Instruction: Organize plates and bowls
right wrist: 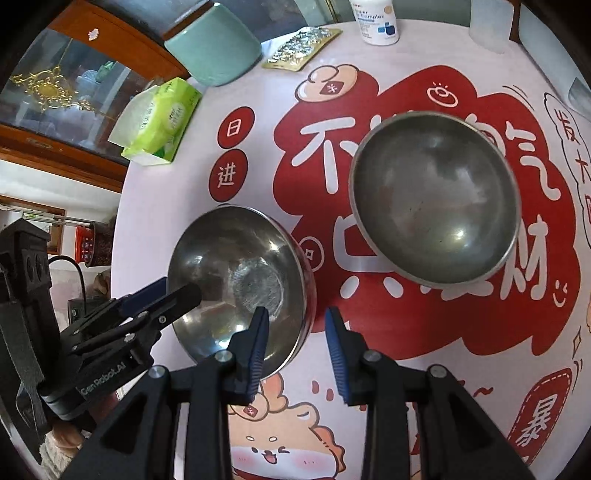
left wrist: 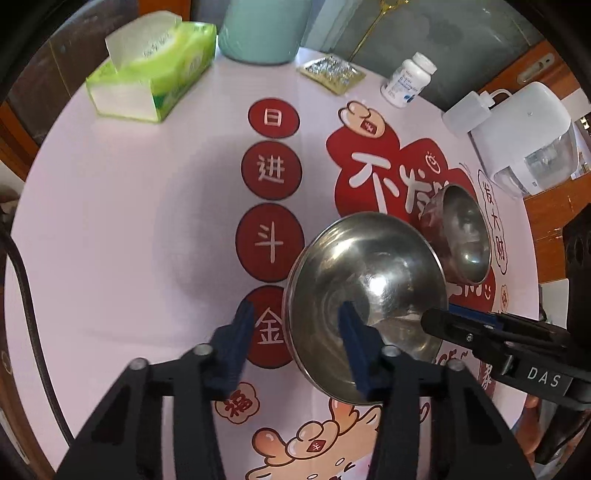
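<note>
The left claw hung over the nearer steel bowl with its fingers apart, one blue pad outside the bowl's left wall and the other inside the hollow, so the rim lay between them with no pad seen pressing on it. The right claw stood likewise apart across the same bowl's right rim, one finger inside and one outside over the printed cloth. That bowl sat upright on the near middle of the round surface. A second steel bowl stood just beyond it to the far right, close by but apart from it. Along the far edge lay a green tissue box, a teal jar, a foil blister pack and a white pill bottle; a squeeze bottle and a white appliance sat at the far right. Nothing lay between the claws and the bowl. The cloth bore the red discs 日, 进, 斗, 金, with 福 and 暴 nearer; the pill bottle's label read "Complex", the right claw's body "DAS", the left one's "Robot.AI"
</note>
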The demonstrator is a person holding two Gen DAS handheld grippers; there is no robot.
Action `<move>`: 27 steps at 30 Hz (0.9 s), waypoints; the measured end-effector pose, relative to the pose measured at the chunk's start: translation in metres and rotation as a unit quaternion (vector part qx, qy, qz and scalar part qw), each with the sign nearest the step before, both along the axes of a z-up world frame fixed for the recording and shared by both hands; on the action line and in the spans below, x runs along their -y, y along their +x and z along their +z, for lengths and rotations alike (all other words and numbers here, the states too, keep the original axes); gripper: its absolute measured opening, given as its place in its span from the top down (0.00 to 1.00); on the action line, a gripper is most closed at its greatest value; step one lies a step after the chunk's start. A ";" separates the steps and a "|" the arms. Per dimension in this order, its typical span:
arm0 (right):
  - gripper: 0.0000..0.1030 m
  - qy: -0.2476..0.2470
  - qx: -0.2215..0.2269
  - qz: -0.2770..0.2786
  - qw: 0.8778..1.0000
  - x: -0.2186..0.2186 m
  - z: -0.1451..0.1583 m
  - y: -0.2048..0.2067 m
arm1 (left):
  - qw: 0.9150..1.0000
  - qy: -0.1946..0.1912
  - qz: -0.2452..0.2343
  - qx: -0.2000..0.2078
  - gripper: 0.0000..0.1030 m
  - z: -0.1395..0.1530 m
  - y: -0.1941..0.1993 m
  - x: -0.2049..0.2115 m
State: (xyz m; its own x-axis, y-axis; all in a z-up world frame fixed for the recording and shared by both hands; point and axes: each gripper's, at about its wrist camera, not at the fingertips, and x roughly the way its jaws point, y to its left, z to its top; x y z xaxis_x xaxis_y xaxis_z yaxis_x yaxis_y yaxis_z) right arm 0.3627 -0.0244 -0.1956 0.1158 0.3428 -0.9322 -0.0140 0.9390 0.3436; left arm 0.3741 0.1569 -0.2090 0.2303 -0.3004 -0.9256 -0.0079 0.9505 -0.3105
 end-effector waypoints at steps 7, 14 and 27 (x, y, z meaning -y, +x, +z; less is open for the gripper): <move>0.89 -0.018 -0.002 -0.001 1.000 -0.003 -0.006 0.001 | 1.000 0.001 -0.018 -0.007 0.90 -0.010 -0.001 0.001; 0.89 -0.030 0.002 0.013 0.999 -0.009 -0.004 -0.007 | 0.999 0.010 -0.032 -0.002 0.91 -0.005 -0.008 0.004; 0.89 -0.007 0.043 0.006 0.999 0.010 0.057 -0.052 | 0.997 0.010 -0.057 0.041 0.90 0.066 -0.052 0.017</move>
State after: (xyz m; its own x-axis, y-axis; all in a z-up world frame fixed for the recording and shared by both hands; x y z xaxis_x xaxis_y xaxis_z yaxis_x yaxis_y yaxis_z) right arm 0.3103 -0.0346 -0.1381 0.1916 0.3312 -0.9239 -0.0550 0.9435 0.3268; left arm 0.3225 0.1403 -0.1427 0.2704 -0.3103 -0.9114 0.1254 0.9499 -0.2862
